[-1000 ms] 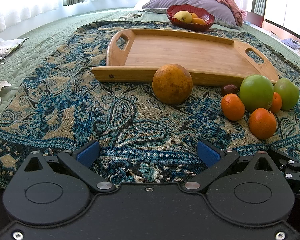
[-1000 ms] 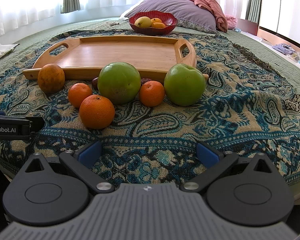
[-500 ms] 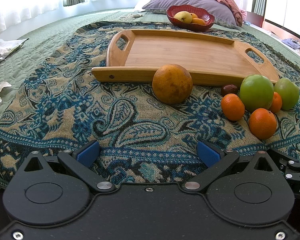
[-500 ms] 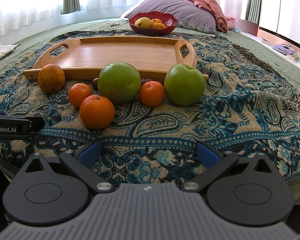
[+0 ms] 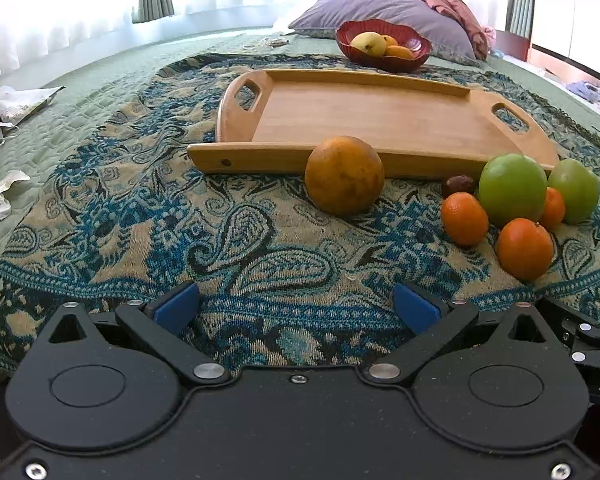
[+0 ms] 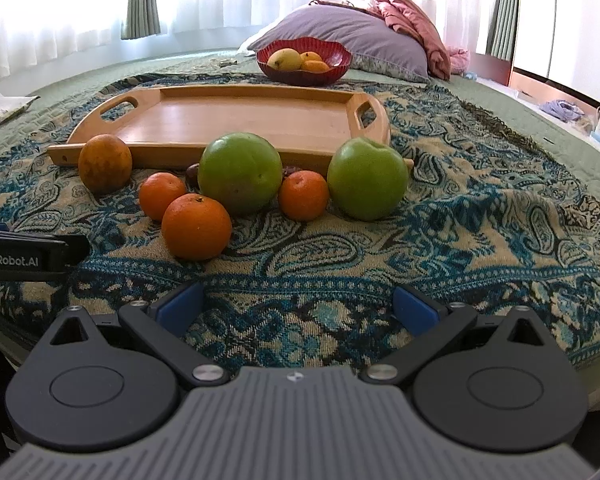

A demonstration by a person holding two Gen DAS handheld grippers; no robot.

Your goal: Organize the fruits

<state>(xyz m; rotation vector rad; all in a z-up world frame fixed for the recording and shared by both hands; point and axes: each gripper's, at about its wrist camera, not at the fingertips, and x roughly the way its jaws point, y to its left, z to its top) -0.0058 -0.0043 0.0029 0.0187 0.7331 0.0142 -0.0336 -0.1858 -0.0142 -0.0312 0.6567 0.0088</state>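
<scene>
Left gripper and right gripper both spread wide, holding nothing, low over near blanket; fruits clustered on blanket just near of tray.

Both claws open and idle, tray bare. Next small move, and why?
Probably ease the right claw forward toward the near orange. It is the closest fruit to that claw, sits free on the blanket in front of the rest, and nothing blocks the way. The tray holds nothing yet. The left claw is also open, facing the brown fruit.
</scene>
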